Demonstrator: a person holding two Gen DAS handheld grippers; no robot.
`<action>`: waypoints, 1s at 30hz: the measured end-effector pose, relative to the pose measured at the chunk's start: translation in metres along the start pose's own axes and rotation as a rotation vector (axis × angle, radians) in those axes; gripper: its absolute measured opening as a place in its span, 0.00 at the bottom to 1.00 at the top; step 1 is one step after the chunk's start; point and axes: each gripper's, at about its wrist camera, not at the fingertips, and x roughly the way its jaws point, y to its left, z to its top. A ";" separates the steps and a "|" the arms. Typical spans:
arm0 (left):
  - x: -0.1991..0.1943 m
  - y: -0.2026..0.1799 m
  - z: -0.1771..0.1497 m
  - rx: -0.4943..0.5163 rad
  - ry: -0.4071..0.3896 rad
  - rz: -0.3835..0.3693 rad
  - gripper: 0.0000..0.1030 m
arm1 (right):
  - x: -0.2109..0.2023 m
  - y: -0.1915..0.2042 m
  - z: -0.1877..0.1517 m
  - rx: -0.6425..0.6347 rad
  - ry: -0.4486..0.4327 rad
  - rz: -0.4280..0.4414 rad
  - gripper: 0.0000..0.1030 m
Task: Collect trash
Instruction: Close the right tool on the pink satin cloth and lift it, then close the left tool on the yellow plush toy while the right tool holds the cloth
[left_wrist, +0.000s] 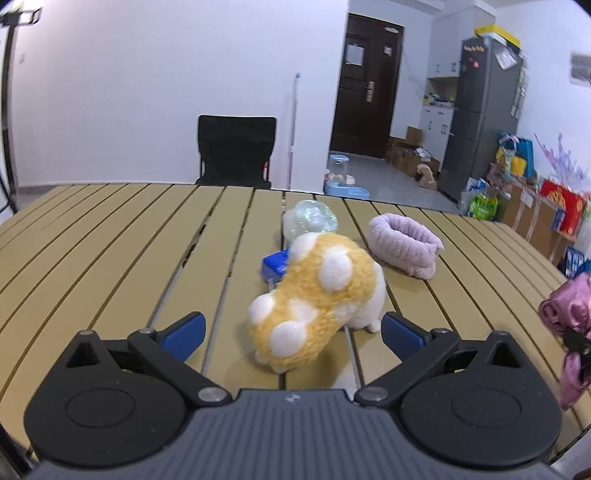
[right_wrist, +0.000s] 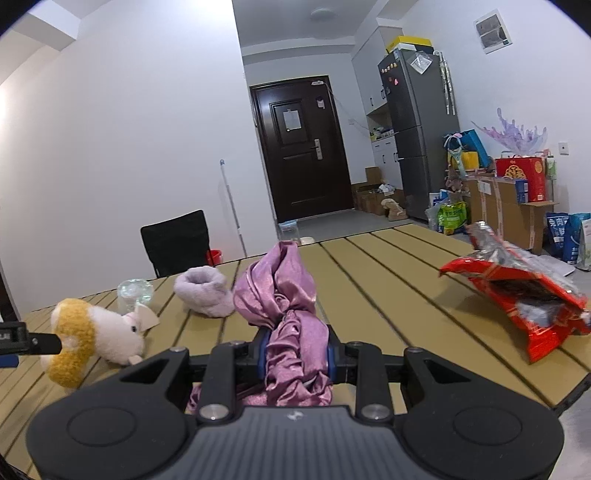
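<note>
Right gripper (right_wrist: 295, 354), blue pads pinching a bunched pink satin cloth (right_wrist: 284, 295); the fabric rises in a fold above the jaws and trails beneath them, so the hold sits near the middle of the bundle, which probably keeps either end from dragging on the slatted table (right_wrist: 388, 280). Left gripper (left_wrist: 293, 334), jaws spread wide with nothing pressed between them, aimed downward at a yellow-and-white plush toy (left_wrist: 317, 295) that lies just ahead of the fingertips; one blue finger (left_wrist: 184, 332) stands to each side of it, apart from the fur as far as the left wrist view shows. Behind the toy: a small blue packet (left_wrist: 275, 264) touching or nearly touching it, a crumpled clear plastic bottle (left_wrist: 310, 221) farther back, and a lilac fleece slipper (left_wrist: 404, 242) to the right. Far right of the table, in the right wrist view: an opened red snack bag (right_wrist: 517, 295), lying on its side, well apart from both tools. Judged as trash: the snack bag, the bottle, perhaps the packet. None is yet held, and no bin is visible.
</note>
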 end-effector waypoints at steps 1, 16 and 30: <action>0.004 -0.003 0.000 0.016 -0.002 0.000 1.00 | 0.000 -0.003 0.000 0.000 -0.001 -0.003 0.26; 0.057 -0.012 0.010 0.007 0.002 -0.079 1.00 | 0.002 -0.015 -0.004 -0.025 -0.003 -0.038 0.26; 0.047 -0.015 0.004 0.054 -0.028 -0.115 0.59 | -0.002 -0.013 -0.005 -0.029 -0.003 -0.012 0.26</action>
